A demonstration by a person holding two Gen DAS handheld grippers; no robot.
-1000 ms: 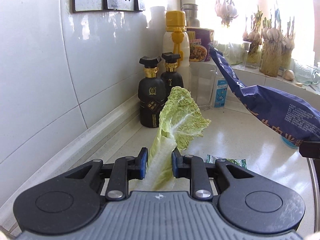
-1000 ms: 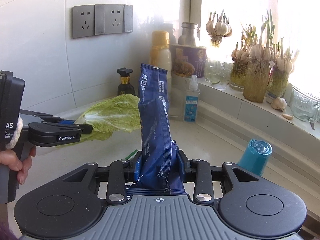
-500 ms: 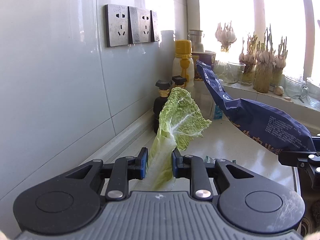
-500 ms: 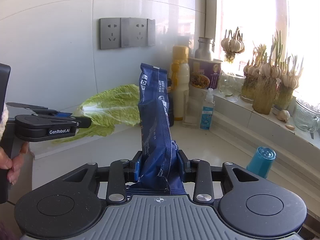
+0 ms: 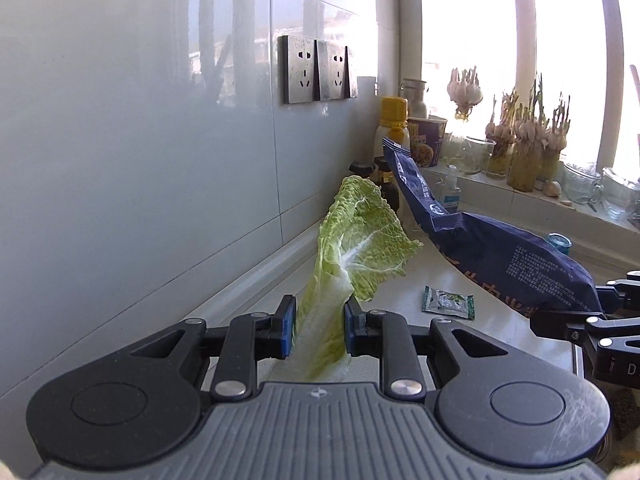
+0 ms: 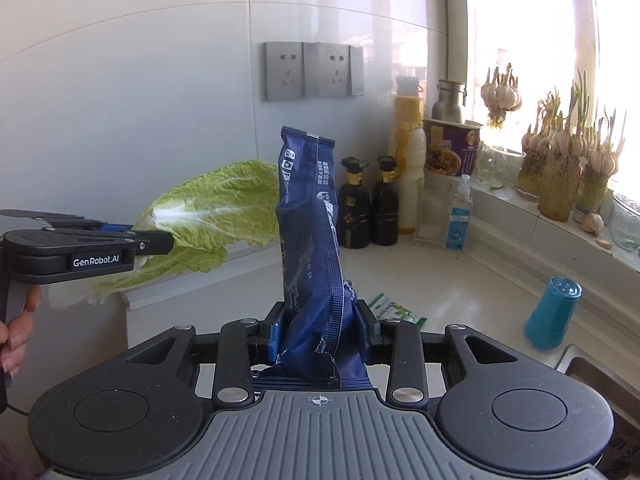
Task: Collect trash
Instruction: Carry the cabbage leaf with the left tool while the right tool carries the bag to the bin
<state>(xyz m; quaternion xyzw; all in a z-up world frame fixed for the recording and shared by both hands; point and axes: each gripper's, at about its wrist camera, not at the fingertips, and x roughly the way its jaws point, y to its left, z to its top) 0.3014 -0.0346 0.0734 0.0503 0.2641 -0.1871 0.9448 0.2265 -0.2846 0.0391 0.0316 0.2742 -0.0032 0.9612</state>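
My left gripper (image 5: 319,330) is shut on a green cabbage leaf (image 5: 362,240) and holds it up above the white counter (image 5: 408,284). The leaf (image 6: 212,212) and the left gripper (image 6: 154,240) also show at the left of the right wrist view. My right gripper (image 6: 320,334) is shut on a dark blue snack bag (image 6: 310,236), held upright. The bag (image 5: 492,252) and the right gripper (image 5: 600,312) also show at the right of the left wrist view. A small green sachet (image 5: 448,300) lies flat on the counter; it also shows in the right wrist view (image 6: 396,308).
A teal cup (image 6: 554,312) stands upside down near the sink edge (image 6: 592,364). Two black bottles (image 6: 366,212), a yellow-capped bottle (image 6: 408,160), a noodle cup (image 6: 452,146) and a spray bottle (image 6: 458,216) stand in the corner. Sprouting garlic (image 6: 560,172) lines the windowsill. Wall sockets (image 6: 314,70) are on the tiles.
Both grippers have pulled back and risen from the counter with the leaf and the bag still held. The corner bottles look farther away and more wall shows.
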